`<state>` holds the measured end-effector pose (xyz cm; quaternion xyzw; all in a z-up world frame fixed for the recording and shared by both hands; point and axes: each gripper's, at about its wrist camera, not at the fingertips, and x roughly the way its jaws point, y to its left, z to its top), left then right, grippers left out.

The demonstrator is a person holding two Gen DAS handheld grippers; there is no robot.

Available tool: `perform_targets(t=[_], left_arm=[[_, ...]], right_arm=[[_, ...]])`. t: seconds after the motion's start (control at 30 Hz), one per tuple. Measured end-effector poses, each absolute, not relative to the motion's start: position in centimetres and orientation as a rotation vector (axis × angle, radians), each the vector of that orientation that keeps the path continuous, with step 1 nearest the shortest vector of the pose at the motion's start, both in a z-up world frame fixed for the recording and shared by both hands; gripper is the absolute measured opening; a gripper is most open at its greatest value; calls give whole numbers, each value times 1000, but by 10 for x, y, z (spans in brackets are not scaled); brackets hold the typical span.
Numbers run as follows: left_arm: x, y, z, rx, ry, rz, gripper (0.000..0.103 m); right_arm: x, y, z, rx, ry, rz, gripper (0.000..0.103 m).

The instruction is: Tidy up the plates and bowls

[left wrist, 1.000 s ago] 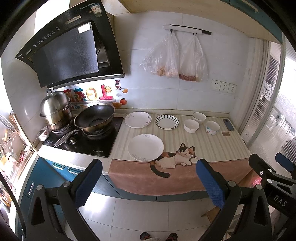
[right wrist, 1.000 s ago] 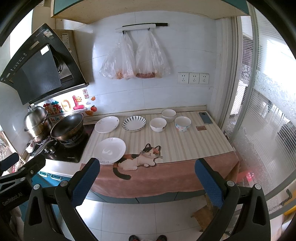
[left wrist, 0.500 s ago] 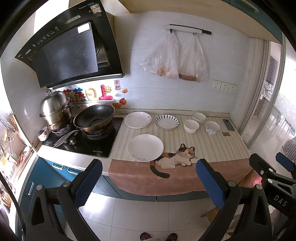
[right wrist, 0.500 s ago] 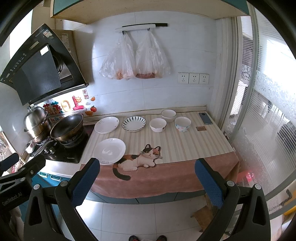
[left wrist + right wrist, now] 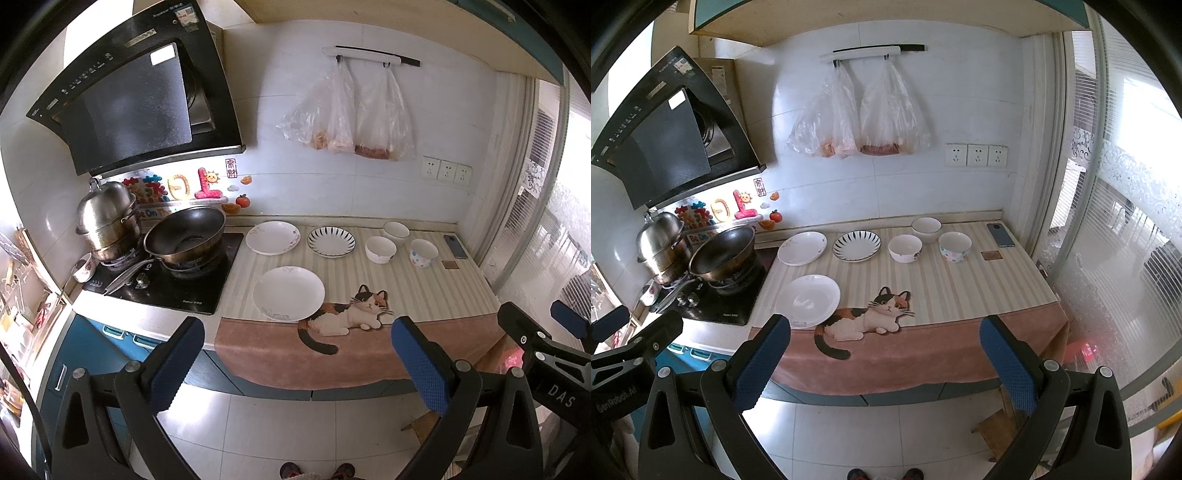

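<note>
On the counter's striped cat cloth lie three plates: a large white plate at the front, a floral white plate behind it, and a black-striped plate. Three bowls stand to the right: a white bowl, a rear white bowl and a dotted bowl. My left gripper and right gripper are open and empty, held back from the counter above the floor.
A wok and steel pot sit on the stove at left under a range hood. A phone and small coaster lie at the counter's right. Bags hang on the wall. A glass door stands at right.
</note>
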<state>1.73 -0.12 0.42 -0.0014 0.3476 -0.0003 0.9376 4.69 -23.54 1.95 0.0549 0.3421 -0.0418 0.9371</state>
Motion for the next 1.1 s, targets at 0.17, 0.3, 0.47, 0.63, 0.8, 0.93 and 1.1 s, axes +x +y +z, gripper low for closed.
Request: perform_targets(t=[0.17, 0.3, 0.47, 0.63, 0.8, 0.93, 1.1], left_arm=[[21, -6, 3, 2, 713, -8, 103], [22, -8, 2, 5, 713, -14, 103], [19, -8, 1, 7, 708, -19, 103], [21, -6, -1, 11, 701, -24, 103], [36, 2, -13, 38, 675, -23, 103], [61, 19, -32, 54, 665, -13, 103], [123, 53, -84, 31, 790, 19, 103]], right_arm=[[46, -232, 24, 111, 702, -87, 103], [59, -237, 12, 113, 702, -88, 103], [59, -238, 10, 115, 696, -93, 103], [57, -239, 4, 134, 699, -106, 103], [67, -235, -12, 139, 675, -93, 103], [92, -223, -37, 168, 735, -52, 103], [142, -202, -83, 175, 816, 14, 103]])
